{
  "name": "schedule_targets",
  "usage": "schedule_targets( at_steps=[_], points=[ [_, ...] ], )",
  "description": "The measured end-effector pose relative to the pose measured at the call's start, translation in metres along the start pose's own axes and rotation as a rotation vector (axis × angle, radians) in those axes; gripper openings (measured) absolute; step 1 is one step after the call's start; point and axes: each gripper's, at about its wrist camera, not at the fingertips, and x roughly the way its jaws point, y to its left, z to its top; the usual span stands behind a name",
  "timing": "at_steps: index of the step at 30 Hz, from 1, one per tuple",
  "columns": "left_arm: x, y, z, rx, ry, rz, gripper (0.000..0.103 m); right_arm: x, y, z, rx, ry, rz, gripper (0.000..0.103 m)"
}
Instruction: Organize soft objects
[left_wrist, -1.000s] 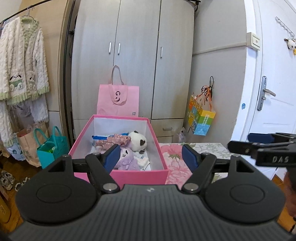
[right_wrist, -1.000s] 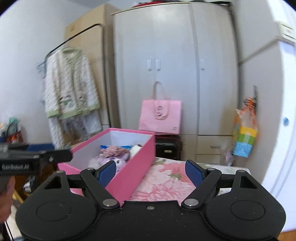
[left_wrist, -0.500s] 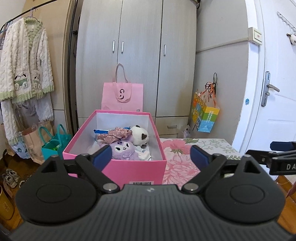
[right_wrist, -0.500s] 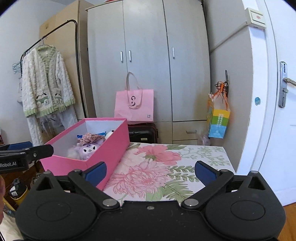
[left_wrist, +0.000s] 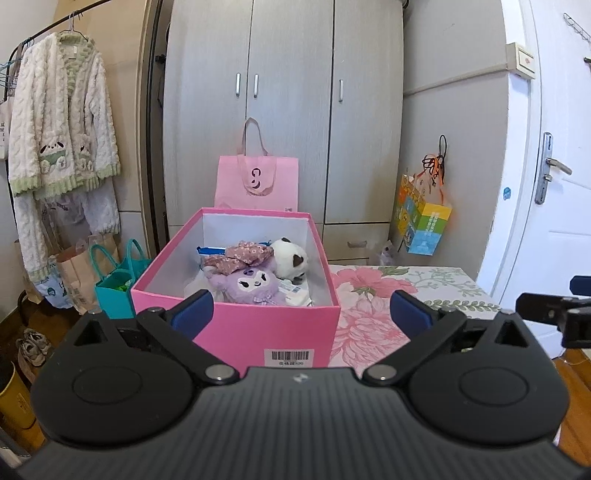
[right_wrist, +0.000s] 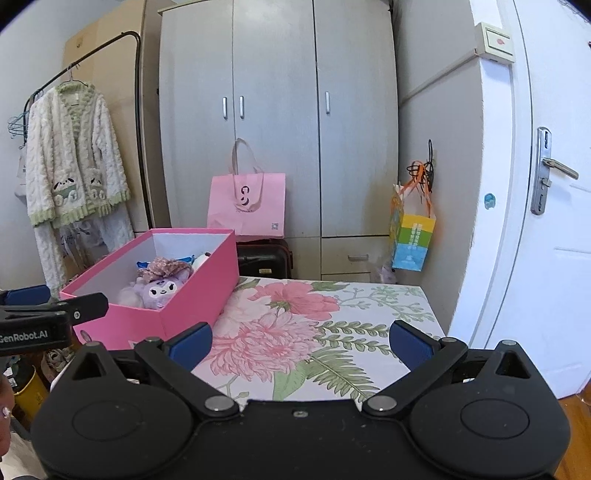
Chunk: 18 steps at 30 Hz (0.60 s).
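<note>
A pink box stands on the left of a floral table. In it lie a purple plush, a black-and-white panda plush and a pink floral cloth item. My left gripper is open and empty, in front of the box's near wall. My right gripper is open and empty over the table, right of the box. The purple plush shows in the right wrist view too.
A pink tote bag stands behind the box against a grey wardrobe. A cardigan hangs at left above floor bags. A colourful bag hangs at right by a white door.
Both grippers have pulled back and away from the box, so more of the box front and the table shows. Both stay open and empty.
</note>
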Motion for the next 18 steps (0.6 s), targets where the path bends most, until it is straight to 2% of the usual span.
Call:
schedule_targets(
  at_steps=[13,18],
  points=[
    [0.0056,-0.0051,-0.0044,0.025,0.037,0.088,0.103,0.0039,0.0055,-0.0009,0.008,0.025,-0.042,0.103],
    [0.0064,-0.0030,-0.0075,0.028,0.047,0.111,0.103,0.0070,0.0093,-0.0052,-0.008,0.020,-0.085,0.103]
  ],
)
